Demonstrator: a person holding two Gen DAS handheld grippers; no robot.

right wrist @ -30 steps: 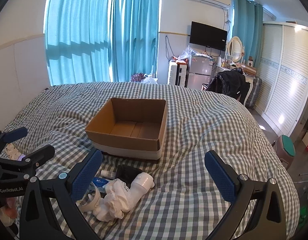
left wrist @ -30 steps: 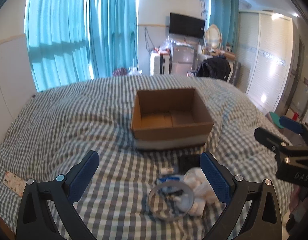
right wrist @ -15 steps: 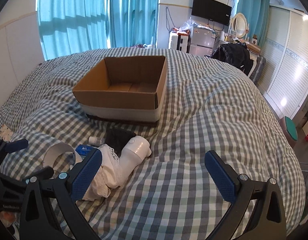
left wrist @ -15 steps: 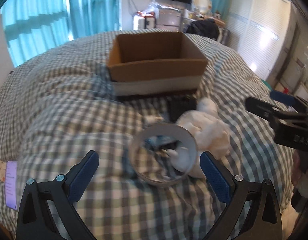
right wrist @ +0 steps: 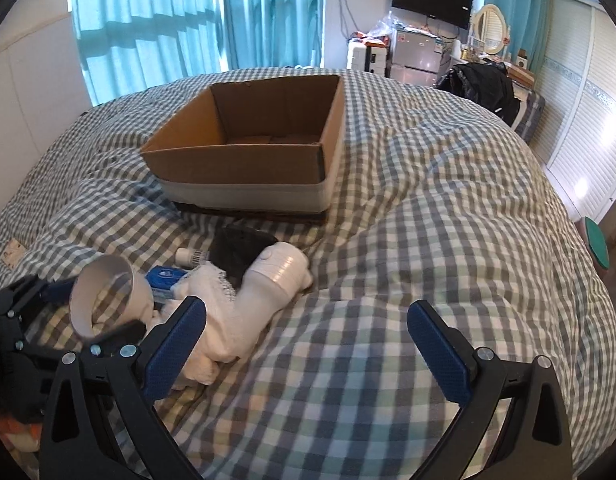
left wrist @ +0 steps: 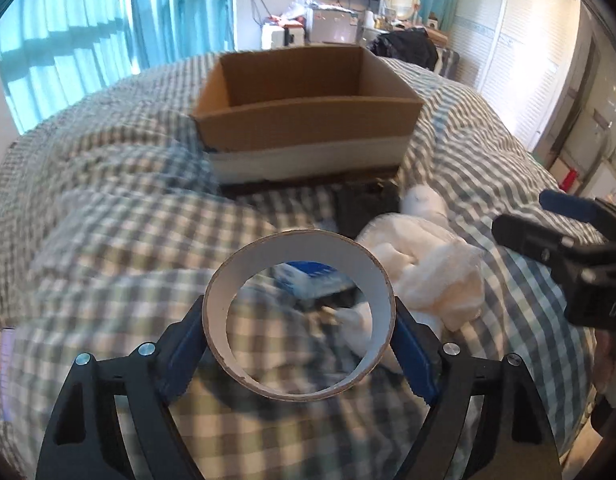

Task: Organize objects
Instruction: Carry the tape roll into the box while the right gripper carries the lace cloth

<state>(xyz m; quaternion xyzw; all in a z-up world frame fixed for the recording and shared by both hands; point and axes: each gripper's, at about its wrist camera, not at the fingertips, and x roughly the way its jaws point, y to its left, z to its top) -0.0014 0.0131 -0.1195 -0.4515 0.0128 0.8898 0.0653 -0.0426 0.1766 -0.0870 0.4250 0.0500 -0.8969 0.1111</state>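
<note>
My left gripper (left wrist: 297,344) is shut on a white tape roll (left wrist: 243,280), its pads pressing the roll's two sides just above the checked bedspread. The roll also shows in the right wrist view (right wrist: 107,292), held by the left gripper (right wrist: 91,308). An open, empty cardboard box (left wrist: 308,116) sits on the bed beyond; it also shows in the right wrist view (right wrist: 247,160). My right gripper (right wrist: 305,344) is open and empty, low over the bed, right of a pile: white cloth (right wrist: 219,320), white bottle (right wrist: 279,276), black object (right wrist: 239,252), blue packet (right wrist: 163,276), small vial (right wrist: 189,256).
The checked bedspread (right wrist: 428,240) is rumpled into folds around the pile. Turquoise curtains (right wrist: 167,20) hang behind the bed. A fridge, TV and dresser stand at the far wall; white wardrobe doors (right wrist: 580,120) run along the right. A paper label (right wrist: 13,250) lies at the bed's left edge.
My left gripper moved forward and down to the tape roll and closed on it. My right gripper dropped lower and closer to the pile, still open.
</note>
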